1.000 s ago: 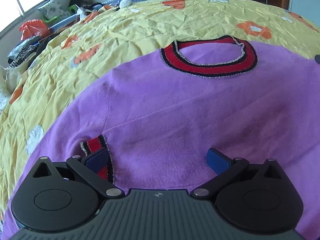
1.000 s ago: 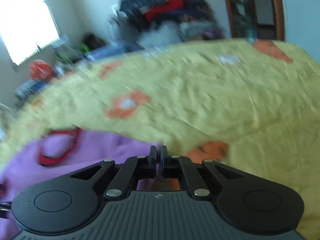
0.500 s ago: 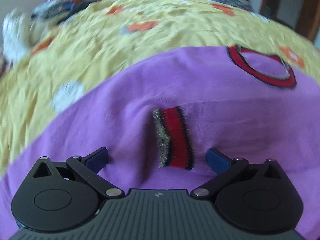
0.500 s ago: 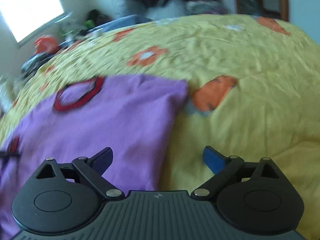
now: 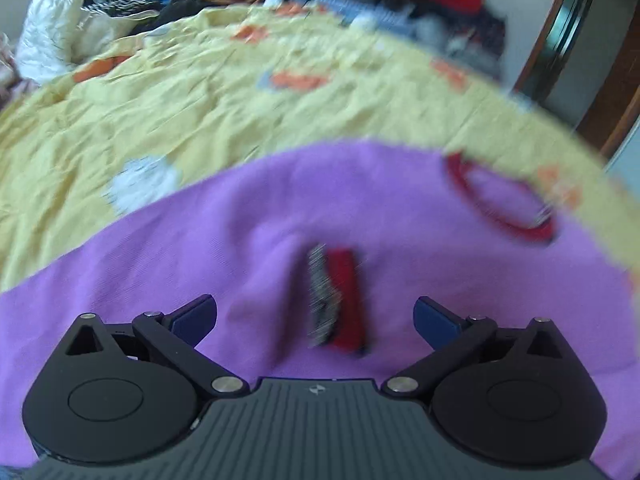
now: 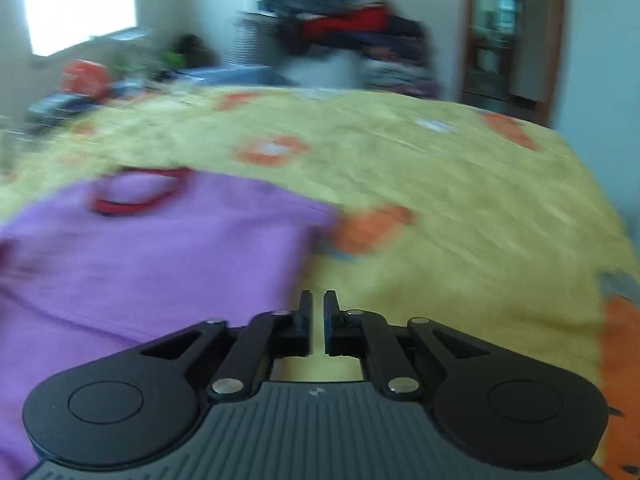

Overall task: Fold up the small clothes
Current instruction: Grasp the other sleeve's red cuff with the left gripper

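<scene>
A purple sweater [image 5: 240,220] lies spread on the yellow flowered bedspread [image 5: 200,100]. Its red-and-black collar [image 5: 500,196] sits at the far right, and a folded-in striped cuff [image 5: 340,300] rests on the body. My left gripper [image 5: 314,312] hovers open just above the sweater, with the cuff lying between its fingers untouched. In the right wrist view the sweater [image 6: 160,260] fills the left side, collar [image 6: 136,192] beyond. My right gripper [image 6: 318,308] is over the bedspread [image 6: 460,220] just right of the sweater's edge, its jaws closing to a narrow slit with nothing between them.
A heap of clothes [image 6: 344,28] is stacked past the far edge of the bed. Bags and bundled fabric [image 5: 52,32] crowd the far left. A wooden door frame [image 5: 560,40] stands at the right, and a bright window [image 6: 80,0] at the left.
The left gripper shifted sideways and rolled, so the cuff went from beside its left finger to between both. The right gripper opened, drew back from the sweater's edge, then closed again.
</scene>
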Action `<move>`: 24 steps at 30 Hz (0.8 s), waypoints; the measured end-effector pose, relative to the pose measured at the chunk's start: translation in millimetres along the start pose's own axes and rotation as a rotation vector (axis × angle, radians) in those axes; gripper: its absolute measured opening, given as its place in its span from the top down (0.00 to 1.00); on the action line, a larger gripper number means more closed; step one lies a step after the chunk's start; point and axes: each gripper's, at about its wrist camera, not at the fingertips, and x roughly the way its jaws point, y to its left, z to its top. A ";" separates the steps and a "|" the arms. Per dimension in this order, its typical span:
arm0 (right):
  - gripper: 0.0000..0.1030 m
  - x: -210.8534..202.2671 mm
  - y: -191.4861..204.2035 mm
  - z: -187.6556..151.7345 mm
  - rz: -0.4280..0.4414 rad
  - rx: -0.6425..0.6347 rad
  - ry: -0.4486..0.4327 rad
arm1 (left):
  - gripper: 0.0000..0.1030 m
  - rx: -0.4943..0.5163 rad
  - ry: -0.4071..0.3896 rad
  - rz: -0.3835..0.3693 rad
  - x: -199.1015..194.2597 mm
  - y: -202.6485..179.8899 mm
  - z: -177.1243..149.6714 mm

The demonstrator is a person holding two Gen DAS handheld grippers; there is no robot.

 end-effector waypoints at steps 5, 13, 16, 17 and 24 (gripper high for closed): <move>0.89 46.4 40.4 5.3 0.124 0.036 0.051 | 0.00 0.041 0.061 -0.026 34.6 -24.4 9.6; 0.72 42.6 45.7 -0.4 -0.004 0.075 0.083 | 0.00 0.049 -0.053 0.202 19.8 2.6 -11.5; 0.00 29.5 64.2 -12.6 0.066 0.070 0.042 | 0.00 -0.010 -0.174 0.145 -26.3 37.9 -41.0; 0.00 25.5 71.7 -16.9 0.091 0.059 0.029 | 0.00 -0.044 -0.193 0.098 -39.7 55.1 -51.7; 0.00 15.3 104.0 -37.8 0.201 0.085 -0.005 | 0.01 -0.617 -0.404 0.102 -134.6 203.8 -137.4</move>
